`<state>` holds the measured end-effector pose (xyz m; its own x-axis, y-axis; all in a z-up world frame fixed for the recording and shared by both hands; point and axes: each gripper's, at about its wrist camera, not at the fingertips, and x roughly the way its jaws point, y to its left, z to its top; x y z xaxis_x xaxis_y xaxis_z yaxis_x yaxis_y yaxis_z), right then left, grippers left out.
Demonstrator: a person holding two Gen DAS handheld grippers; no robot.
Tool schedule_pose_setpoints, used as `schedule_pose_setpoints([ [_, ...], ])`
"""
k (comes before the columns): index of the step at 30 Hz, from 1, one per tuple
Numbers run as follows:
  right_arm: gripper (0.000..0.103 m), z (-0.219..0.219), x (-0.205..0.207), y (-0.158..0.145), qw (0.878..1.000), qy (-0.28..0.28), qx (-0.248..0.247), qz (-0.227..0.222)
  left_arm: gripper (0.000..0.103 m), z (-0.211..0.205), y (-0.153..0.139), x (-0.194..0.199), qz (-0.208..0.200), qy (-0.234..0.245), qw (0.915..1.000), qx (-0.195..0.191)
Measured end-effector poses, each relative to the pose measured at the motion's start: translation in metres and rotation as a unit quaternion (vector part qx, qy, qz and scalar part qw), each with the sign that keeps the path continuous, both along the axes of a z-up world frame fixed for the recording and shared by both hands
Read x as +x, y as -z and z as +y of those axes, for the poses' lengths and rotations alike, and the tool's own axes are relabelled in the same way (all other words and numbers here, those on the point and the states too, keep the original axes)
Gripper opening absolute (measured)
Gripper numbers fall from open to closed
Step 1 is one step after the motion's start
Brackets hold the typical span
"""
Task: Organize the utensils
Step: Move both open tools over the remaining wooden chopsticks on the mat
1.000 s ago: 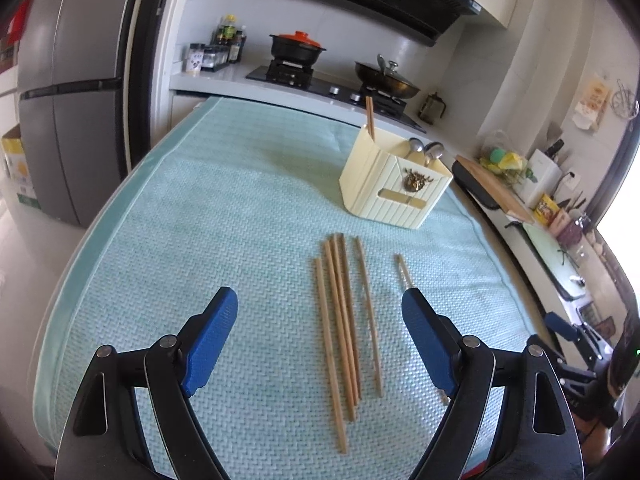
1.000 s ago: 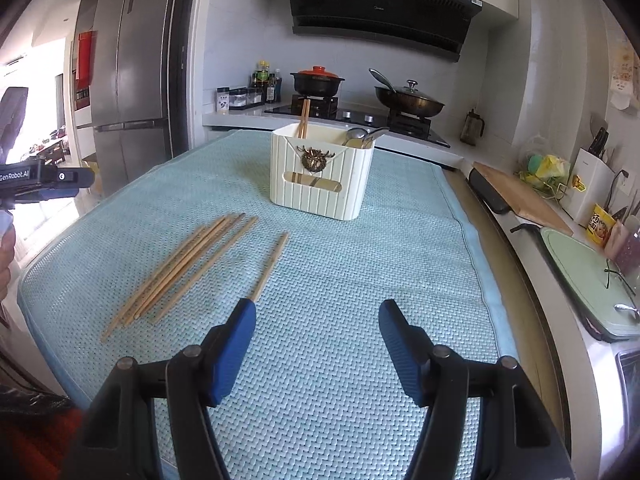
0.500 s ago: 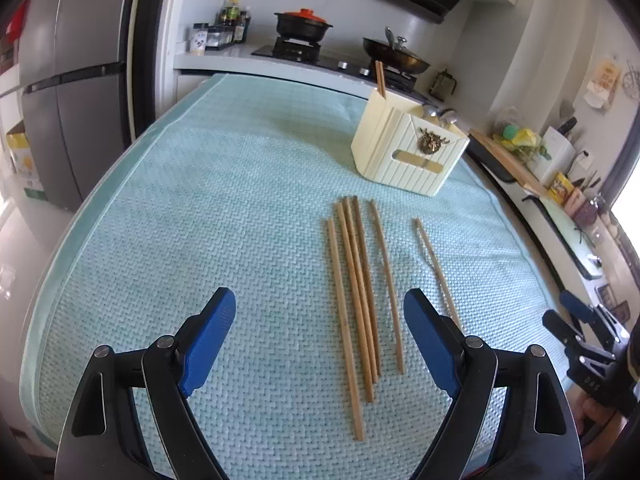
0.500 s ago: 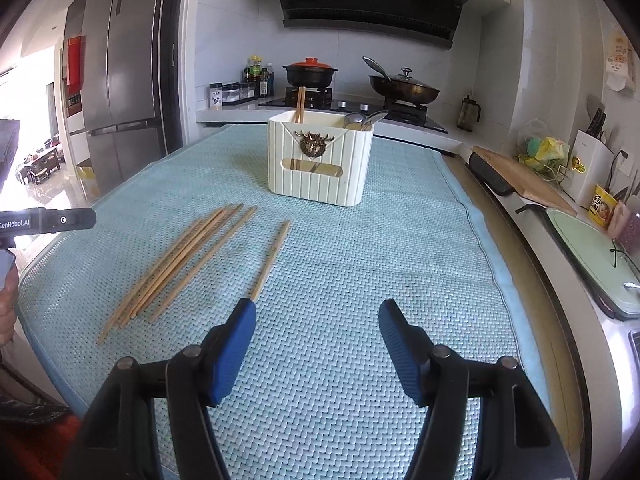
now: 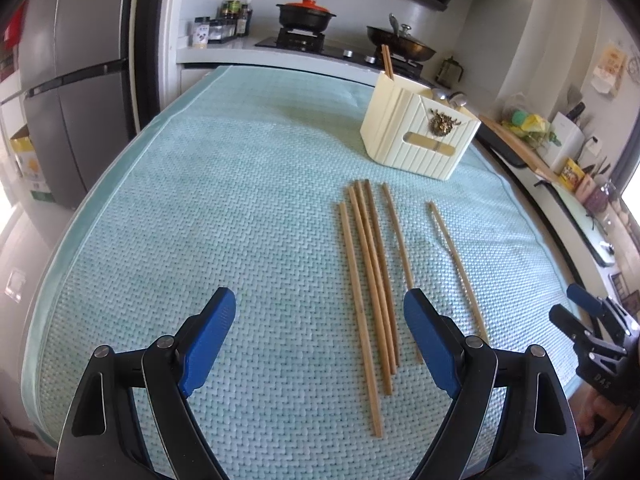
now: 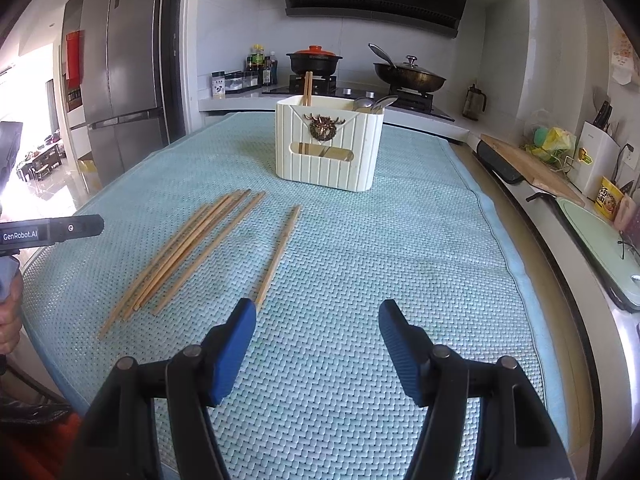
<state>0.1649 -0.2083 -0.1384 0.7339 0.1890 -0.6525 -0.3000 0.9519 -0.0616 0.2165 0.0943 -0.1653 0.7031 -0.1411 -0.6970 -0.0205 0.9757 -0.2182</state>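
Chopsticks (image 5: 370,276) lower in left view (jaws wide as before)

Left wrist view: the camera sits behind the wide-spread left gripper (image 5: 319,322), low over the near-left part of the teal mat (image 5: 200,200), and faces diagonally across it toward the cream utensil holder (image 5: 416,140) and the stove (image 5: 304,42). Right wrist view: the camera sits behind the right gripper (image 6: 317,324) at the mat's near edge, facing the holder almost head-on. Both views share the mat, the loose chopsticks (image 5: 370,276) (image 6: 180,256), the holder, the stove and the refrigerator (image 6: 120,80); each also catches the other gripper at its frame edge.
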Motion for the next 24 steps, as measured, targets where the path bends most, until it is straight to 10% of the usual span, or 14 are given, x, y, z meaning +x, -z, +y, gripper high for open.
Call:
schedule_pose_setpoints([
  [24,0.065,0.0010,-0.0041,0.0021,1.000,-0.003,0.000,0.002,0.087,0.0060,0.0074,0.0023,0.013,-0.009,0.9999,0.002],
])
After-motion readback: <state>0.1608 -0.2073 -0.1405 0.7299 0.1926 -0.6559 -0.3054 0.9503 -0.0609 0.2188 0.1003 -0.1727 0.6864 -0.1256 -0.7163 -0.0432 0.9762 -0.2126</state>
